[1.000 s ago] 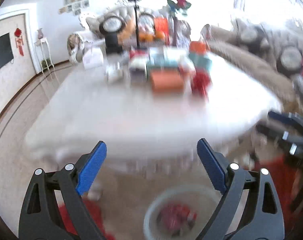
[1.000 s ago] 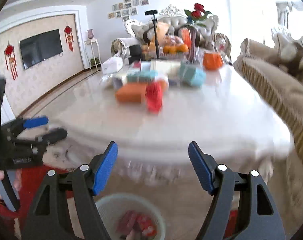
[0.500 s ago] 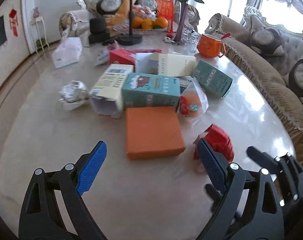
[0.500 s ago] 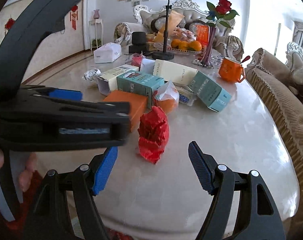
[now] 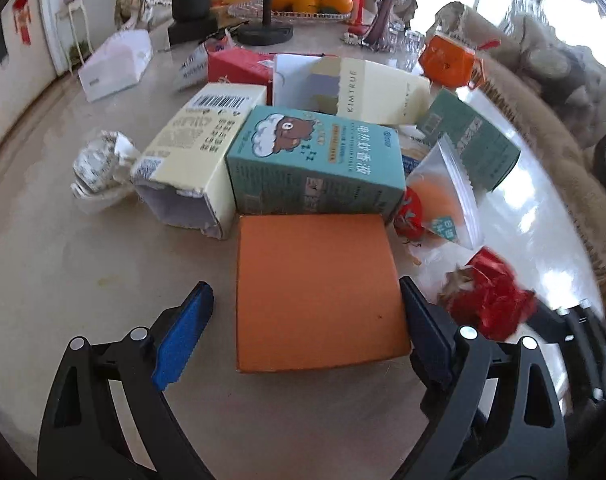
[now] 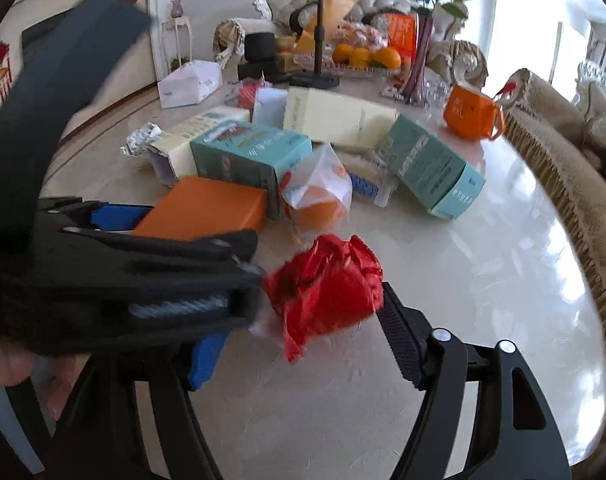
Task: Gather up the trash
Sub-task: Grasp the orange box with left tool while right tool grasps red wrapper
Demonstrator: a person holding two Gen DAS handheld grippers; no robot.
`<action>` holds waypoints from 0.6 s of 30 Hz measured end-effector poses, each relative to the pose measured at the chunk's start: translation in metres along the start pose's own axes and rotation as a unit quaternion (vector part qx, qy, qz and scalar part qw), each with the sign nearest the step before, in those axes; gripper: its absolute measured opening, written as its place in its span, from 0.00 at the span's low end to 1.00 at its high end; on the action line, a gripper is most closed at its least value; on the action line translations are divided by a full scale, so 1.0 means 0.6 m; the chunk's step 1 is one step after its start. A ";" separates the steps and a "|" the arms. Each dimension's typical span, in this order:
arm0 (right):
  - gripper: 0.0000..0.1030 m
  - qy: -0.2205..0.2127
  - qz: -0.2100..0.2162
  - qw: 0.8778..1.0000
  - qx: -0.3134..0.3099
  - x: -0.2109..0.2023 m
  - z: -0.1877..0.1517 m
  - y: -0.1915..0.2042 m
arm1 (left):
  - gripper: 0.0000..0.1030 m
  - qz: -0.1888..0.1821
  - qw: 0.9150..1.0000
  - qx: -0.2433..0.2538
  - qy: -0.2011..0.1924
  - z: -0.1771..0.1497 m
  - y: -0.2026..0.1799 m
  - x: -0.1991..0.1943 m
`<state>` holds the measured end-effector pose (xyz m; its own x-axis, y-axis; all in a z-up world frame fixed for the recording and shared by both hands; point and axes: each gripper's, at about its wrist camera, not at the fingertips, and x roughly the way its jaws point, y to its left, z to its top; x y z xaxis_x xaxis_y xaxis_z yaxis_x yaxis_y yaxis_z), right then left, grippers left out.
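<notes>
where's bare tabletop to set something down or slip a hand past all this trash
Free: the marble table right of the red wrapper, out to the couch-side edge, and the stretch left of the orange box, below the foil ball. Crowded: the centre, where the teal carton and cream carton are packed together.

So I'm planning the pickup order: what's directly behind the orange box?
A teal bear carton lies against the orange box's far edge, beside an open cream carton. Anything underneath is hidden.
</notes>
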<state>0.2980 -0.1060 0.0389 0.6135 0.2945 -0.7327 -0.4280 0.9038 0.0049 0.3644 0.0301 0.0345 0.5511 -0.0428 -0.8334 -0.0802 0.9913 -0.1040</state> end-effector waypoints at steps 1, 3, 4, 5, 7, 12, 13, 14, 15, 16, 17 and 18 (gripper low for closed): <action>0.41 0.005 0.012 1.000 0.011 0.001 -0.006 -0.006 | 0.70 0.002 1.000 0.003 -0.004 -0.001 0.002 -0.003; 0.32 -0.001 0.029 0.999 0.037 -0.010 -0.019 -0.021 | 0.69 -0.006 1.000 0.004 -0.008 -0.006 0.008 -0.009; 0.31 -0.004 0.037 0.998 0.050 -0.017 -0.024 -0.026 | 0.69 -0.009 1.000 0.005 -0.009 -0.006 0.009 -0.011; 0.31 -0.009 0.047 0.997 0.062 -0.023 -0.028 -0.032 | 0.69 -0.011 1.000 0.003 -0.009 -0.008 0.012 -0.013; 0.31 -0.015 0.062 0.995 0.077 -0.037 -0.036 -0.040 | 0.69 -0.019 1.000 -0.003 -0.011 -0.013 0.016 -0.018; 0.31 -0.031 0.075 0.994 0.078 -0.079 -0.049 -0.040 | 0.69 -0.038 0.998 -0.007 -0.040 -0.046 0.029 -0.065; 0.31 -0.036 0.080 0.993 0.078 -0.094 -0.055 -0.039 | 0.69 -0.041 0.998 -0.004 -0.049 -0.058 0.032 -0.083; 0.31 -0.041 0.083 0.993 0.076 -0.105 -0.061 -0.037 | 0.69 -0.045 0.997 -0.001 -0.057 -0.068 0.034 -0.098; 0.31 -0.046 0.087 0.992 0.074 -0.118 -0.068 -0.035 | 0.69 -0.050 0.997 0.003 -0.066 -0.082 0.036 -0.118; 0.31 -0.053 0.093 0.992 0.072 -0.137 -0.080 -0.031 | 0.69 -0.056 0.996 0.006 -0.074 -0.097 0.038 -0.137; 0.31 -0.058 0.100 0.991 0.072 -0.156 -0.095 -0.027 | 0.69 -0.063 0.994 0.010 -0.084 -0.120 0.043 -0.162; 0.31 -0.062 0.110 0.989 0.072 -0.175 -0.113 -0.022 | 0.69 -0.068 0.994 0.013 -0.089 -0.137 0.045 -0.178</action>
<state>0.1941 -0.1697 0.0692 0.5965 0.5173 -0.6137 -0.4676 0.8454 0.2582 0.2353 0.0511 0.0759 0.6934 -0.1571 -0.7033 0.0259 0.9807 -0.1936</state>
